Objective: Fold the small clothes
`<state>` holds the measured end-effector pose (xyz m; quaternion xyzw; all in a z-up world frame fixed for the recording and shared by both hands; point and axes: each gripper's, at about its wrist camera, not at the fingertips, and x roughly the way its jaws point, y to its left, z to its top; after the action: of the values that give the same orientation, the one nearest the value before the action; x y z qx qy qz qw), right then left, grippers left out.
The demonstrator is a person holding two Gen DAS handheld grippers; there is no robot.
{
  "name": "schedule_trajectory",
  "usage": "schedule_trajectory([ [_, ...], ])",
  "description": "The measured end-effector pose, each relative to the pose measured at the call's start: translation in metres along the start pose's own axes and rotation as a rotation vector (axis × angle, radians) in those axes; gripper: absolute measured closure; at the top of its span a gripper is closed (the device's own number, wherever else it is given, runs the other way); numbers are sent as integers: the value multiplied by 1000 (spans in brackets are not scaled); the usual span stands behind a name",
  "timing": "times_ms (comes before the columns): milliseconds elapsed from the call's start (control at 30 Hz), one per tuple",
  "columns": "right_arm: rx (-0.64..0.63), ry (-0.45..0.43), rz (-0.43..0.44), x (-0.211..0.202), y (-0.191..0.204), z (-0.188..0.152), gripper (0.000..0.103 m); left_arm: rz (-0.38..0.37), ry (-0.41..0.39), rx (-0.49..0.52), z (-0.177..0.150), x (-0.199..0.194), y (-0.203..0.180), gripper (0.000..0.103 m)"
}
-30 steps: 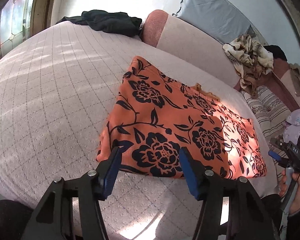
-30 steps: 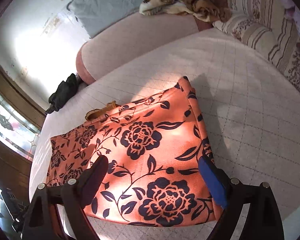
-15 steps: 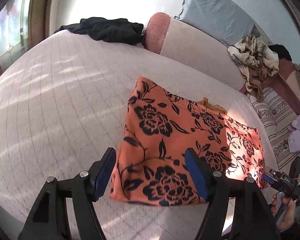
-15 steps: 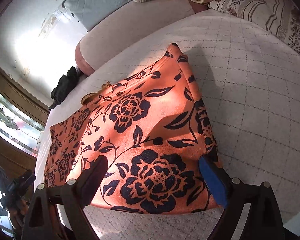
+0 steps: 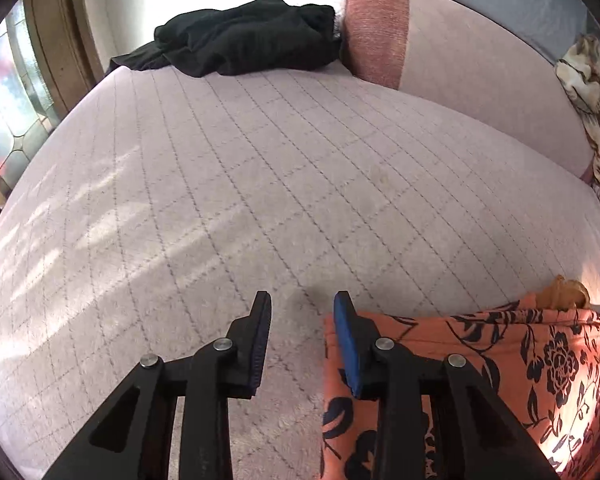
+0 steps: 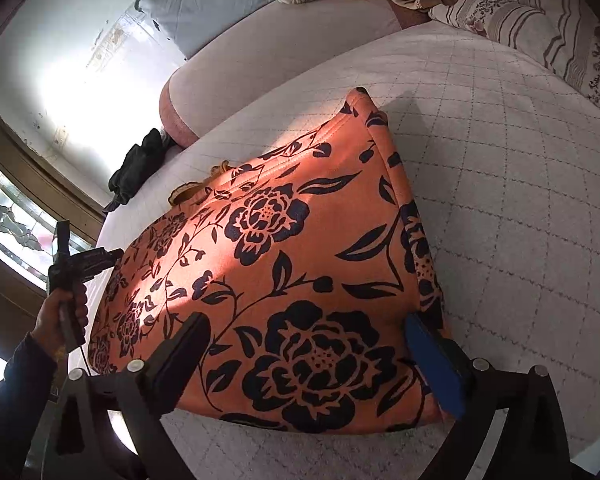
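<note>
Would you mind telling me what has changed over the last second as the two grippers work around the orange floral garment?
The left hand-held gripper swung left off the orange floral garment; its jaws, narrower, now frame bare bedspread. The right hand-held gripper edged closer to the near hem. Both stay open, holding nothing; the garment lies flat as before.

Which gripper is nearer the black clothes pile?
Left. The left gripper hangs over bare bedspread facing the black clothes pile; the right gripper hovers over the orange floral cloth, farther off.
</note>
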<state>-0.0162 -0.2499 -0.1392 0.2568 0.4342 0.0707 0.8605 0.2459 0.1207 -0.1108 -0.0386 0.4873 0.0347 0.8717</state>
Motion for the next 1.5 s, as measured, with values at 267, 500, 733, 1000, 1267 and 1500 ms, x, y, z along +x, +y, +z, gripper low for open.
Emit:
schedule_trajectory([
  [267,21,-22,-11,-9,3,2,3,-96,-193,68,-59,-102,-4,48],
  [500,44,-12,127,-10,19,53,3,-211,-194,162,-131,-123,-53,32],
  [733,299,141,232,77,-34,127,3,-175,-92,172,-159,-79,-70,32],
  [1000,528,-38,147,61,-84,145,3,-188,-79,156,-155,-83,-64,32],
  [1267,185,-136,185,-52,-2,59,3,-173,-131,83,-167,-124,-44,32],
  [1500,224,48,163,-11,-3,-15,3,-123,-83,21,-187,-134,-30,32],
])
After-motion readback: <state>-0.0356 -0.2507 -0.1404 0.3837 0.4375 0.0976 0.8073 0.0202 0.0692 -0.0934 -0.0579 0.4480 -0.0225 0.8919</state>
